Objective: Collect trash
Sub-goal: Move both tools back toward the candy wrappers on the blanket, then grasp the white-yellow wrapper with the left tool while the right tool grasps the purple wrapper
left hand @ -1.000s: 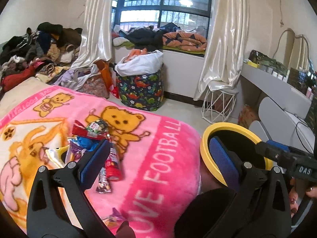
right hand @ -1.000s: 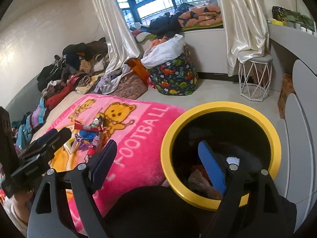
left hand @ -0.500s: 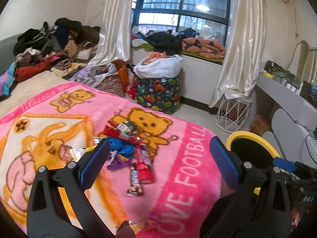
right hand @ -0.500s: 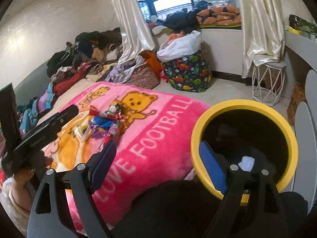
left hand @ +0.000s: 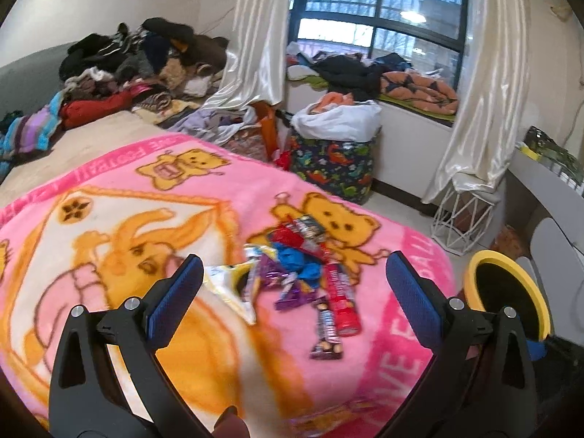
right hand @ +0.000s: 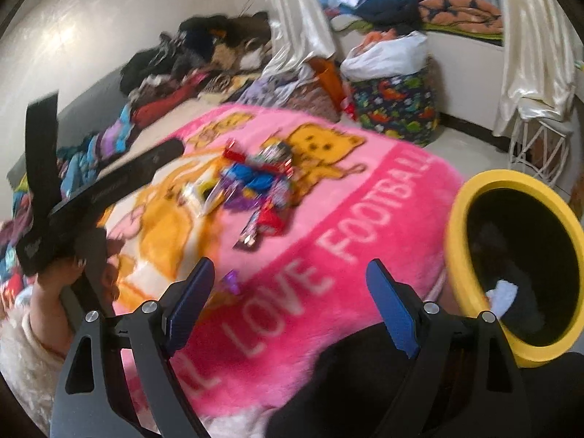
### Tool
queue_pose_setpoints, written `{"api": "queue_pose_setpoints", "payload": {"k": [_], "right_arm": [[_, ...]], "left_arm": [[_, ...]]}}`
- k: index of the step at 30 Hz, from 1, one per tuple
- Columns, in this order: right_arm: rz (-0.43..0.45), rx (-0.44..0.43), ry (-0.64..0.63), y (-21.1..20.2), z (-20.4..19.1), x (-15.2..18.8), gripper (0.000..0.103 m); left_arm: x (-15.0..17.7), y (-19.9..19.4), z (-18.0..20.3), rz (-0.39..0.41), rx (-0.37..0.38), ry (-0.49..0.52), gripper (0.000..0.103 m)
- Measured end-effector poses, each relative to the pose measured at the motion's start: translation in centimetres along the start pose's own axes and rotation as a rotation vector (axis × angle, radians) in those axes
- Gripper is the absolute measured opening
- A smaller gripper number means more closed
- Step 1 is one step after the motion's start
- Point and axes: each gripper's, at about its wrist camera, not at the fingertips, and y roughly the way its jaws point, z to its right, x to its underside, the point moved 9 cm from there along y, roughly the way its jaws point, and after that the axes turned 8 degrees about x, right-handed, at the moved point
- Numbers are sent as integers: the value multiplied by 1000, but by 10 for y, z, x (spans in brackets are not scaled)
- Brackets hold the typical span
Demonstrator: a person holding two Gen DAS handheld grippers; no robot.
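A heap of candy wrappers (left hand: pixel 299 266) lies on the pink teddy-bear blanket (left hand: pixel 109 219) that covers the bed. My left gripper (left hand: pixel 295 273) hovers open just short of the heap, nothing between its blue pads. In the right wrist view the same wrappers (right hand: pixel 255 182) lie further ahead, and one small purple wrapper (right hand: pixel 231 281) lies near the left fingertip. My right gripper (right hand: pixel 290 270) is open and empty over the blanket (right hand: pixel 328 255). The yellow-rimmed black bin (right hand: pixel 474 197) stands at the bed's right edge, some trash inside; its rim (left hand: pixel 485 255) also shows in the left wrist view.
A person's hand (right hand: pixel 73 273) holds the left gripper's body (right hand: pixel 109 186) at the left. Clothes (left hand: pixel 138 62) are piled along the bed's far side. On the floor beyond the bed stand a dinosaur-print basket (left hand: pixel 332 168) and a white wire stool (left hand: pixel 463 219).
Both views have swung left, away from the bin and onto the wrapper heap. The bin has slid to the right edge. Both grippers have stayed open.
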Motion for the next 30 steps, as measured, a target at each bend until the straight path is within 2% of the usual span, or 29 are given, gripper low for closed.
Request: {"api": "queue_pose_setpoints", "payload": {"k": [7,12,15,16,17,18,20,21,24,26,29,30], "right_arm": [[-108,-53,-35,37,-38,13,81],[-206,-92,9,67,-49,23,72],[-275,-114,38,85,-53,30,60],[-301,-133,48,90,-55,34,52],[-314,-140,53,92,-55,37,37],[-325,-156,58,93,-56,40,27],[-318,-171,69,90,-53,40,23],[-307,-172,72,88,-50,39,23],[-274,-172,67,78,-44,34,20],[-250,-168,68,69,-39,32,18],[-232,-162,72,62,-33,31,18],[-225,-163,76,59,-31,30,18]], "left_arm": [[18,11,-40,-43,-41,-59,92],[37,31,-64,-107,-26,-139,92],[45,42,-75,-131,-20,-177,91],[46,47,-77,-138,-14,-189,86],[47,50,-78,-143,-3,-200,84],[49,56,-80,-153,5,-216,80],[51,66,-79,-171,21,-232,72],[53,72,-77,-179,47,-249,71],[60,89,-80,-211,48,-285,70],[60,94,-82,-199,56,-309,65],[57,95,-83,-193,64,-324,43],[57,96,-82,-195,73,-329,30]]}}
